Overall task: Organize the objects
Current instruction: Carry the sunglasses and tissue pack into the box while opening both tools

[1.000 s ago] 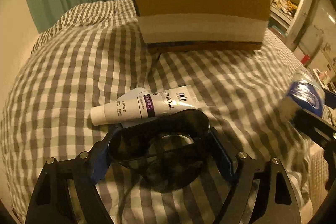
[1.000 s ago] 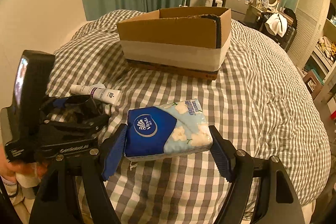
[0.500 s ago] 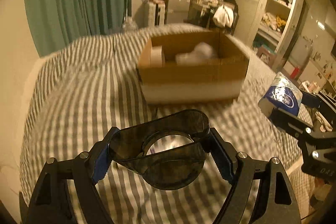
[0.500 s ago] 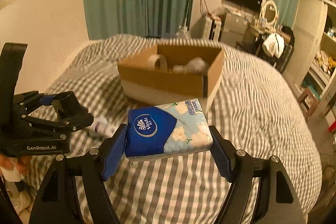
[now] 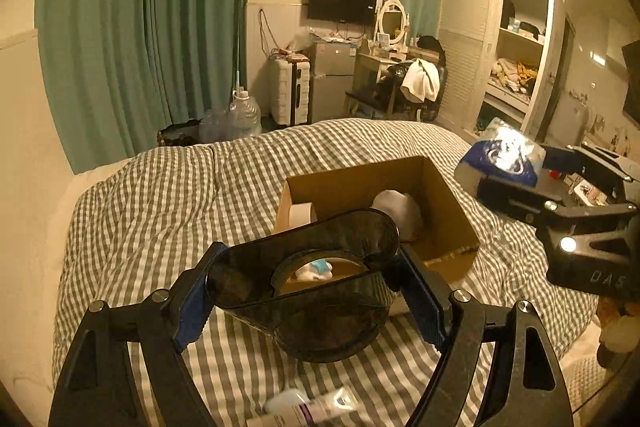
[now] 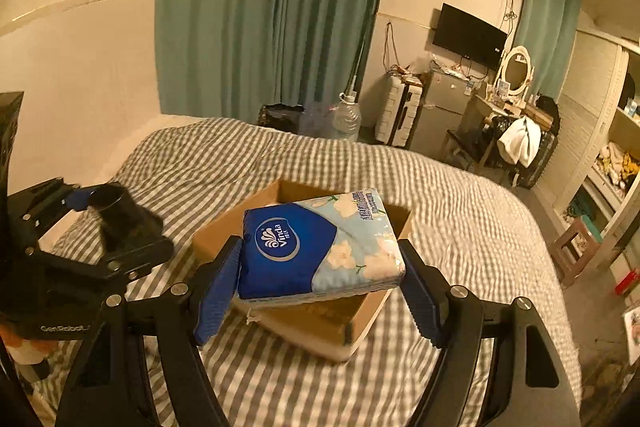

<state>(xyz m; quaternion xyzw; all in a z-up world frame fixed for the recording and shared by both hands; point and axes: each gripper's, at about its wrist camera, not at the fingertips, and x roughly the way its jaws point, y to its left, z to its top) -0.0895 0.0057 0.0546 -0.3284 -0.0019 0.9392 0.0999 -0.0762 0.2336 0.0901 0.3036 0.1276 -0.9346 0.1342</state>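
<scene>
My left gripper (image 5: 308,291) is shut on a dark smoky translucent plastic cup (image 5: 308,299) and holds it in the air in front of an open cardboard box (image 5: 448,211) on the checked bed. My right gripper (image 6: 320,279) is shut on a blue and floral tissue pack (image 6: 320,247) and holds it over the near part of the cardboard box (image 6: 332,331). The tissue pack also shows in the left wrist view (image 5: 500,157). The cup also shows in the right wrist view (image 6: 120,215). Inside the box lie a white roll (image 5: 300,213) and a white bundle (image 5: 400,207).
A white tube (image 5: 304,407) lies on the grey checked bedcover (image 5: 160,207) below my left gripper. Beyond the bed stand green curtains (image 5: 140,39), water bottles (image 5: 244,115), a small fridge, a dressing table and open shelves (image 5: 516,67).
Both grippers have risen and moved forward toward the box, each keeping its object. The box interior now shows from above, and the tube has dropped to the bottom edge of the left view.
</scene>
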